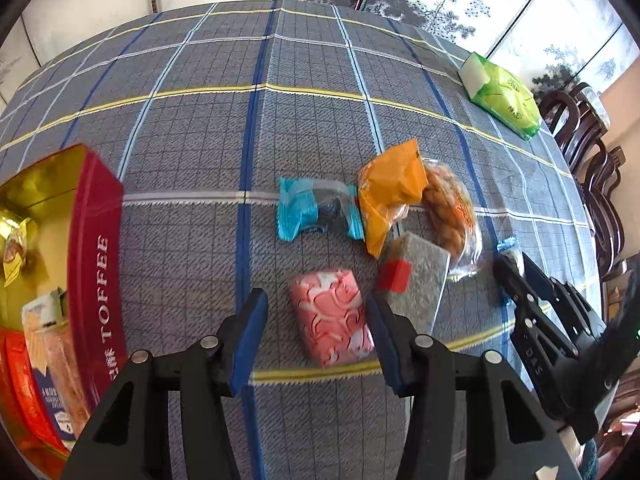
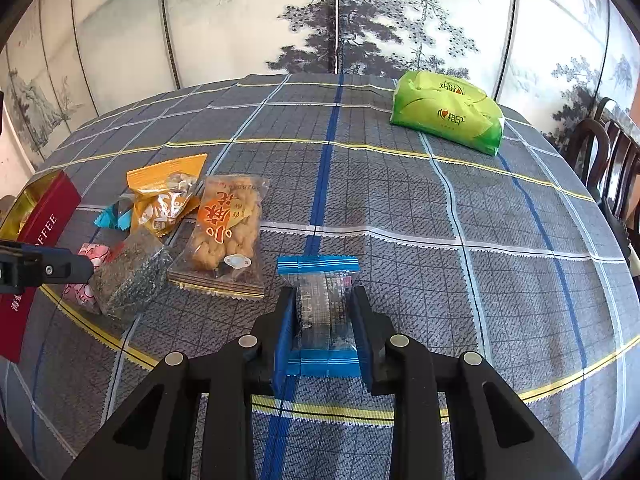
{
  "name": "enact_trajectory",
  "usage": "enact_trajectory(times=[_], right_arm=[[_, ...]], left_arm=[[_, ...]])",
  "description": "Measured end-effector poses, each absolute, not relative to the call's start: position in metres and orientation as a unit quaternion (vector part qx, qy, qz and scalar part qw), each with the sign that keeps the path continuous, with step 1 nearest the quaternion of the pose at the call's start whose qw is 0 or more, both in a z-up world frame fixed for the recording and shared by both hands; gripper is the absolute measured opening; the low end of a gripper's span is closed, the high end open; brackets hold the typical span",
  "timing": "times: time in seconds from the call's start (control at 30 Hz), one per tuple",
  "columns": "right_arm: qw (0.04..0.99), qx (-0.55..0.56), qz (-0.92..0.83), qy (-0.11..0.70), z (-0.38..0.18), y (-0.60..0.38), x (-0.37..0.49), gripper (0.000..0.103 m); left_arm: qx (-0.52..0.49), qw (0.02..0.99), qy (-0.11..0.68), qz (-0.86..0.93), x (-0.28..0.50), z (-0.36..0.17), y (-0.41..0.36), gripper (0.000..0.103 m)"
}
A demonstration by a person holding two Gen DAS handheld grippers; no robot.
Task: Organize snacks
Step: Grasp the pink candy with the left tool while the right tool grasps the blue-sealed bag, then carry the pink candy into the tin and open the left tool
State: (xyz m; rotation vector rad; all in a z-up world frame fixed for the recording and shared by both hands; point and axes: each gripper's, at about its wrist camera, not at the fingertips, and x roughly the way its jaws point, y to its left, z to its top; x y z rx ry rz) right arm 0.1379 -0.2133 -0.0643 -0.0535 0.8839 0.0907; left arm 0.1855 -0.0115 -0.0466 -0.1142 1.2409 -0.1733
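Observation:
My left gripper [image 1: 316, 320] is open, its fingers either side of a pink patterned snack [image 1: 331, 317] on the tablecloth. My right gripper [image 2: 323, 314] is shut on a blue-ended clear snack packet [image 2: 322, 300] lying on the cloth; it also shows in the left wrist view [image 1: 516, 264]. A red TOFFEE tin [image 1: 94, 264] with a gold inside stands at the left and holds several snacks. Loose on the cloth are a blue packet [image 1: 316, 208], an orange packet [image 1: 390, 192], a fried twist packet [image 2: 224, 232] and a grey seaweed block [image 2: 132, 276].
A green tissue pack [image 2: 448, 114] lies at the far right of the checked tablecloth [image 2: 400, 208]. Dark wooden chairs [image 2: 600, 152] stand beyond the right table edge. A painted folding screen [image 2: 320, 20] stands behind the table.

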Motion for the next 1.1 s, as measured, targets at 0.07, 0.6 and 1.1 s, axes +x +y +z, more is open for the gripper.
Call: enact_trajectory(times=[0.07, 0.6, 1.1], right_arm=[[0.903, -0.023, 0.046, 0.428, -0.064, -0.213, 0.138, 0.031], [0.902, -0.032, 0.048, 0.428, -0.065, -0.21, 0.138, 0.037], [0.902, -0.033, 0.048, 0.428, -0.065, -0.209, 0.138, 0.037]], left_arm=[[-0.048, 0.805, 0.585, -0.081, 0.191, -0.051, -0.017, 0.043], [0.026, 0.82, 0.562, -0.104, 0.156, -0.051, -0.023, 0.026], [0.007, 0.832, 0.539, -0.131, 0.125, -0.017, -0.006, 0.026]])
